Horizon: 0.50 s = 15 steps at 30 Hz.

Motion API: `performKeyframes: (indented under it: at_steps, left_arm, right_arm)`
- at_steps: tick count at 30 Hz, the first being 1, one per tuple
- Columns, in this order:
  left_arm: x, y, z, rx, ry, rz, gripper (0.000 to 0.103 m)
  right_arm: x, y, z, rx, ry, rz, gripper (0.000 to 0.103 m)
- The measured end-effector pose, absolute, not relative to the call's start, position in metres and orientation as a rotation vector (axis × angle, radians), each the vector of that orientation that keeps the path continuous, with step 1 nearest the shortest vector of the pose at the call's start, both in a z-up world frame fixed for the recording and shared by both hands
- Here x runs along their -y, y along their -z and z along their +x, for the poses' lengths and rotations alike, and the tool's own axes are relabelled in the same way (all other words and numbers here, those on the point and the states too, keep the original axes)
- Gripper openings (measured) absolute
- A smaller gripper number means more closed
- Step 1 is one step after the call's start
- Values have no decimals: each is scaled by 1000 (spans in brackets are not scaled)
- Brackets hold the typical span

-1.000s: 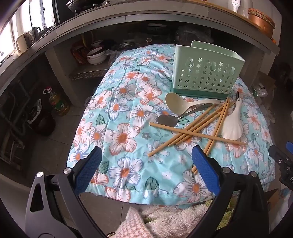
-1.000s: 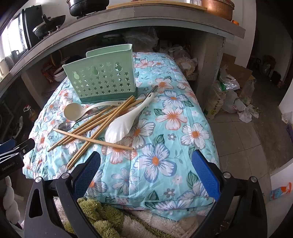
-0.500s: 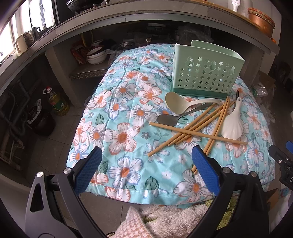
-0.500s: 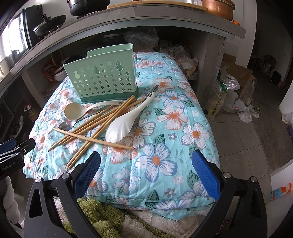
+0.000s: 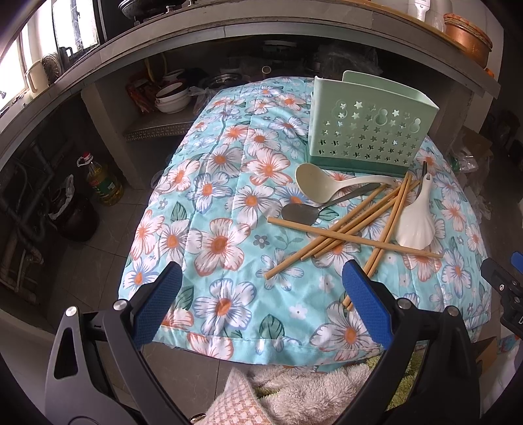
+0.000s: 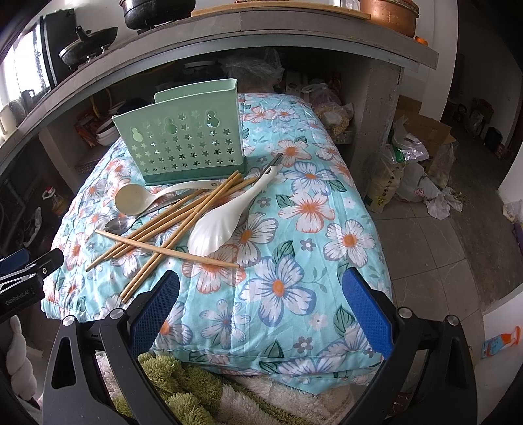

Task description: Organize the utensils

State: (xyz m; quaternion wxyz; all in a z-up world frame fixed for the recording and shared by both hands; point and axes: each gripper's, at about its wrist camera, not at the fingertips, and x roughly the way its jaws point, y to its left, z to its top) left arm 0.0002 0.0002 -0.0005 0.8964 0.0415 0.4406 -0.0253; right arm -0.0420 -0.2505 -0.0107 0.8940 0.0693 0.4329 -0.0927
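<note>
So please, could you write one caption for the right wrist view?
Open right gripper facing wooden chopsticks, white rice paddle and perforated green plastic utensil holder.

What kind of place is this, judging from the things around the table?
Most likely a home kitchen. A counter behind the table holds a black pot and a copper pot; bowls are stacked on the shelf beneath, and a bottle of cooking oil stands on the tiled floor.

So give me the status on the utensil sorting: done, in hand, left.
Done: nothing; no utensil shows above the rim of the green holder. In hand: nothing; the left gripper and right gripper are both open and empty. Left: the chopsticks, beige ladle, white rice spoon and metal spoon, all loose on the floral cloth.
</note>
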Motion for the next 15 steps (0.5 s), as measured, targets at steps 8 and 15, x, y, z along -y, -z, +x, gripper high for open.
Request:
performKeyframes:
  at_steps: [8,15]
  left_arm:
    - [0,1,0,-914,53,86,95]
    - [0,1,1,-915,54,86,95]
  right_arm:
    - [250,11,-42,-899,191,145,97]
    - [250,10,-43,-900,190,145,97]
